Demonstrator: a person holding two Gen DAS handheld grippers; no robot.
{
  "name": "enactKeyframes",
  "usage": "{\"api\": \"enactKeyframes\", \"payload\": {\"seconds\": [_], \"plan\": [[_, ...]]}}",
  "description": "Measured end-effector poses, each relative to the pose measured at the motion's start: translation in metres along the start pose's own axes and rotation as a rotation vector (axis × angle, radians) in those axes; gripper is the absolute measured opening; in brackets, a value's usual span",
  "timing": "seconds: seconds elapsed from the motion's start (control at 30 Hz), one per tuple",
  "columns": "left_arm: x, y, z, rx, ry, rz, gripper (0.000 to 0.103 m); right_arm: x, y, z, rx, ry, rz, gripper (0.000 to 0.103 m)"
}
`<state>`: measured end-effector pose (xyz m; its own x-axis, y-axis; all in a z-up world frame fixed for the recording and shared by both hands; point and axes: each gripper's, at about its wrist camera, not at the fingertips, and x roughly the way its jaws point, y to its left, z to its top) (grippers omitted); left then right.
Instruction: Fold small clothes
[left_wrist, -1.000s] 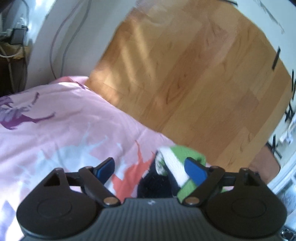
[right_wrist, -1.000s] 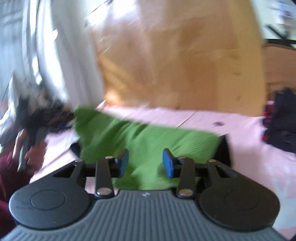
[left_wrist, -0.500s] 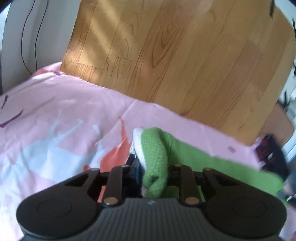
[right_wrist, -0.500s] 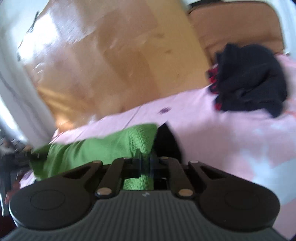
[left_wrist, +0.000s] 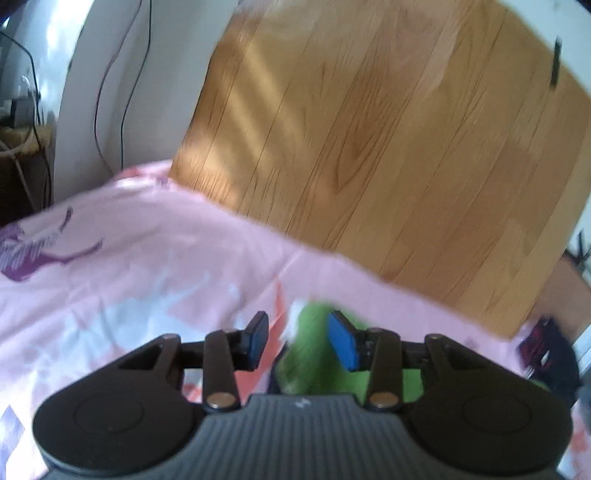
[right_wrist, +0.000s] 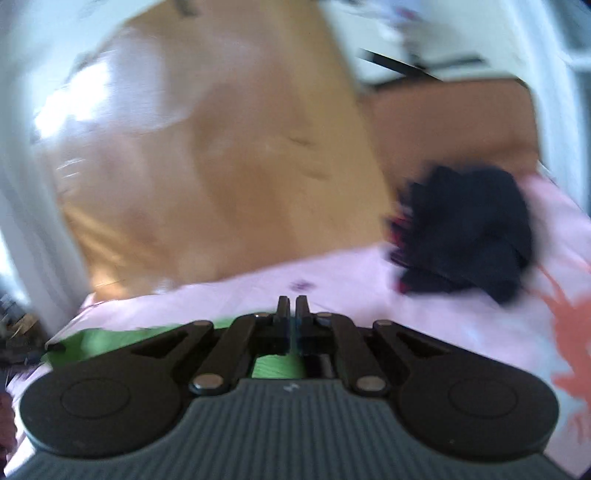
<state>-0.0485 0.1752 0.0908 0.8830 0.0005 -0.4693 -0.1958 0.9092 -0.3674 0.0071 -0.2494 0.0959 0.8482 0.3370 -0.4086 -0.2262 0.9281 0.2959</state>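
A small green knit garment (left_wrist: 314, 354) with a white edge lies on the pink printed bedsheet (left_wrist: 129, 266). My left gripper (left_wrist: 299, 341) is open, its blue pads on either side of the garment's bunched end. In the right wrist view the green garment (right_wrist: 110, 341) shows low behind the fingers. My right gripper (right_wrist: 293, 314) has its jaws closed together; the pads are nearly touching and whether cloth is pinched between them is hidden. The view is blurred.
A dark navy and red pile of clothes (right_wrist: 469, 229) lies on the sheet at the right, also in the left wrist view (left_wrist: 546, 354). Wooden floor (left_wrist: 369, 129) lies beyond the bed edge. Cables hang on the white wall (left_wrist: 110, 92) at left.
My left gripper was shut on the green garment's end half a second ago and is now open. My right gripper stayed shut and swung toward the dark pile.
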Motion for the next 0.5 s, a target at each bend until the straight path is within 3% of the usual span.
{"api": "enactKeyframes", "payload": {"seconds": [0.1, 0.23, 0.3, 0.37, 0.4, 0.43, 0.5], "plan": [[-0.006, -0.029, 0.001, 0.103, -0.025, -0.058, 0.036, 0.029, 0.041, 0.000, -0.066, 0.033, 0.124, 0.008], [0.017, -0.057, -0.013, 0.175, 0.042, -0.153, 0.036, 0.079, 0.085, -0.016, -0.117, 0.113, 0.237, 0.008], [0.043, -0.060, -0.022, 0.187, 0.115, -0.142, 0.036, 0.103, 0.096, -0.029, -0.161, 0.170, 0.229, 0.008], [0.078, -0.054, -0.034, 0.177, 0.206, -0.096, 0.031, 0.136, 0.089, -0.042, -0.186, 0.237, 0.147, 0.001], [0.084, -0.051, -0.038, 0.193, 0.184, -0.101, 0.029, 0.152, 0.077, -0.047, -0.163, 0.260, 0.124, 0.000], [0.085, -0.055, -0.040, 0.243, 0.166, -0.097, 0.029, 0.161, 0.059, -0.049, -0.093, 0.238, 0.156, 0.000], [0.085, -0.064, -0.041, 0.280, 0.166, -0.061, 0.029, 0.172, 0.027, -0.045, 0.136, 0.267, 0.225, 0.000]]}}
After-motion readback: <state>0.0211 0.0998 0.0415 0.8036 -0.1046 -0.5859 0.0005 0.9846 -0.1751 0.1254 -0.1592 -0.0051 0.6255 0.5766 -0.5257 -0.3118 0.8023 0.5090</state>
